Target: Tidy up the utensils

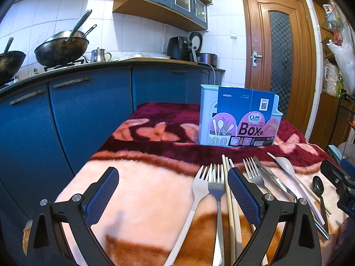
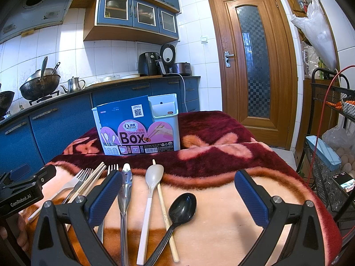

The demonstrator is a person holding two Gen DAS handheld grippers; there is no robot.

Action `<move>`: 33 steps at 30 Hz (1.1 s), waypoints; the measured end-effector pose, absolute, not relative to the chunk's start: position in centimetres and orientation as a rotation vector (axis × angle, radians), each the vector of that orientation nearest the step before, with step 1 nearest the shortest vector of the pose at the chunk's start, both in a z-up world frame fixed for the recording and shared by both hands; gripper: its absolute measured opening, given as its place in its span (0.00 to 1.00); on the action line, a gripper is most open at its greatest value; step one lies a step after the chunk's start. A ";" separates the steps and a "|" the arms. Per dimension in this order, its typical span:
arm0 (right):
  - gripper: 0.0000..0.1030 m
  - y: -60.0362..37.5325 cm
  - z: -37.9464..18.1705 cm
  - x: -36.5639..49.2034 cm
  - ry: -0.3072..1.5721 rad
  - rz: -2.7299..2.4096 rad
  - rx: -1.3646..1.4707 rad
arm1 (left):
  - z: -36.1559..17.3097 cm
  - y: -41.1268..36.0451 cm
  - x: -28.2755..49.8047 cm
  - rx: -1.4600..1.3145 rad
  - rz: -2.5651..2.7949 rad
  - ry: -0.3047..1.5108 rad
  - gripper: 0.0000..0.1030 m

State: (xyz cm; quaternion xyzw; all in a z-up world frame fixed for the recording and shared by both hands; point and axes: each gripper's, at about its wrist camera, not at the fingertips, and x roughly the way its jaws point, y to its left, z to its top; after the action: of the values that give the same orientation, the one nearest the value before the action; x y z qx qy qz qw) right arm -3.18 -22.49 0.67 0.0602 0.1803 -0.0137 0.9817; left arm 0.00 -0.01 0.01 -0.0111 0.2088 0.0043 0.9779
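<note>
My left tongs (image 1: 173,190) and right tongs (image 2: 178,195) gape apart, empty, above forks (image 1: 216,184) and spoons (image 2: 183,206) before the chopsticks box (image 2: 136,130).

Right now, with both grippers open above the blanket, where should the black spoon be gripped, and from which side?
Probably mid-handle, from above. The black spoon lies flat, bowl toward the chopsticks box, and its thin handle crosses a wooden chopstick low down. The open right gripper is already over it; closing its fingers across the handle just below the bowl, clear of the crossing, looks safest.
</note>
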 end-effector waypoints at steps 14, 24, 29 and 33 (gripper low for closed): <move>1.00 -22.5 0.7 -3.2 0.362 -0.028 0.122 | 0.0 0.0 0.0 -0.021 0.009 0.420 0.95; 1.00 -22.4 0.7 -3.2 0.362 -0.028 0.122 | 0.0 0.0 0.0 -0.021 0.009 0.420 0.95; 1.00 -22.4 0.7 -3.2 0.362 -0.028 0.122 | 0.0 0.0 0.0 -0.021 0.009 0.420 0.95; 1.00 -22.4 0.7 -3.2 0.362 -0.028 0.122 | 0.0 0.0 0.0 -0.020 0.009 0.420 0.95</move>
State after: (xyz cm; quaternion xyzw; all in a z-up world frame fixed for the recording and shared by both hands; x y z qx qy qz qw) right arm -3.22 -22.44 0.71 0.0608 0.1797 -0.0138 0.9817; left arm -0.01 -0.03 0.01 -0.0101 0.2085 0.0046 0.9780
